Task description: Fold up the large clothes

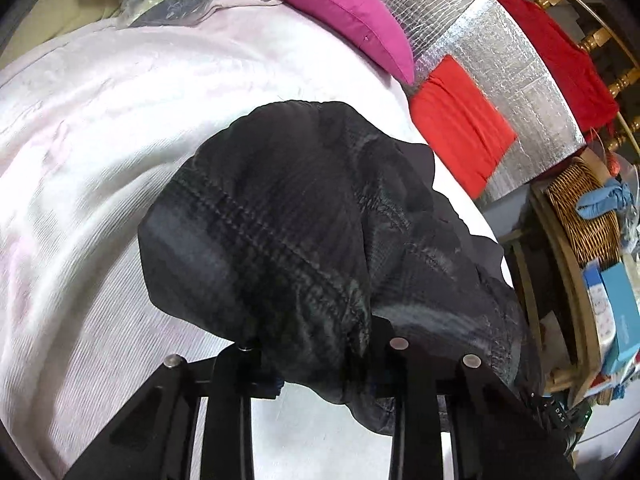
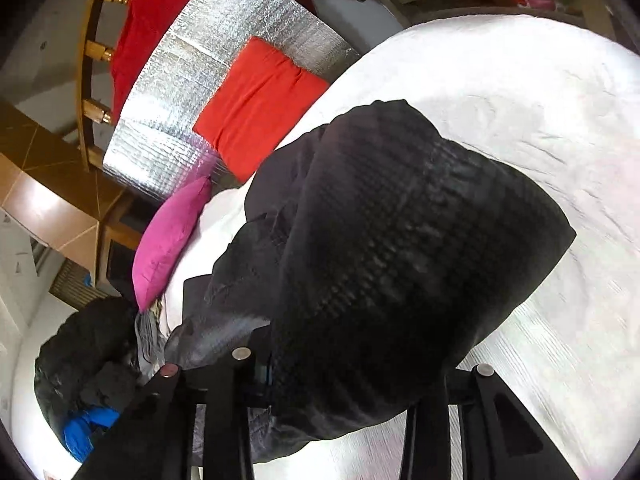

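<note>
A large black garment (image 1: 280,220) with a stitched seam hangs bunched over a bed covered by a pale pink-white blanket (image 1: 100,140). My left gripper (image 1: 320,360) is shut on a fold of it, and the cloth drapes over the fingertips and hides them. In the right wrist view the same black garment (image 2: 400,240) bulges up in front of the camera above the blanket (image 2: 540,100). My right gripper (image 2: 340,372) is shut on another part of it, its tips buried in the fabric. The garment stretches between the two grippers, lifted off the bed.
A magenta pillow (image 1: 344,12), a red cushion (image 1: 460,128) and a silver foil mat (image 1: 500,52) lean at the head of the bed. A wicker basket (image 1: 584,216) and boxes stand beside it. A dark clothes pile (image 2: 88,360) lies at the bed's edge.
</note>
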{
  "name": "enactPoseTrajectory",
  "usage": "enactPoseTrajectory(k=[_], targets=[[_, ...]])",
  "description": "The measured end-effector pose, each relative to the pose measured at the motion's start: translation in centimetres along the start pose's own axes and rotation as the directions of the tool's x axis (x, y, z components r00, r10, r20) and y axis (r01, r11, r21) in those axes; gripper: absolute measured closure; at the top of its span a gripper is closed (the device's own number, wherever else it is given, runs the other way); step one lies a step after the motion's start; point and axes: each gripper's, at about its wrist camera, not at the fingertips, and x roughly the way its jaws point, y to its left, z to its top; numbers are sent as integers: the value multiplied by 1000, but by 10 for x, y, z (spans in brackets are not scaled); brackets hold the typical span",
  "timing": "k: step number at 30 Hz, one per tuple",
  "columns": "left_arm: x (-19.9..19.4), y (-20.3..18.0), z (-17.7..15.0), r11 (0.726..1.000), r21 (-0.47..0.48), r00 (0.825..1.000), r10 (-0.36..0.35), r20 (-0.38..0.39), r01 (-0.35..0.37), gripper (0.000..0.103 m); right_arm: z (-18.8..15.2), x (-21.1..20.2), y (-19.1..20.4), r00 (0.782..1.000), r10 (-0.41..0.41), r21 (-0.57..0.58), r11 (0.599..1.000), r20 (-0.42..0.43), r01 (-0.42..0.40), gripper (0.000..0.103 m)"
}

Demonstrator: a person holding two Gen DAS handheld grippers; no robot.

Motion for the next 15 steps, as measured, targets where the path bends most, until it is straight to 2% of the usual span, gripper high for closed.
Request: enactPoseTrajectory(k=[6, 10, 15], targets=[[-34, 18, -35, 1000, 19, 1000, 11, -4, -10, 73, -35, -44, -16, 1000, -3, 33, 999, -24, 4, 65], [-55, 21, -57, 997, 71, 999, 38, 4, -38, 73, -55, -65, -23, 999, -2, 42, 999, -36, 4, 65], [-62, 20, -67, 990, 109, 996, 85, 0, -85, 71, -74, -83, -31, 999, -10, 43, 999, -44, 12, 65]])
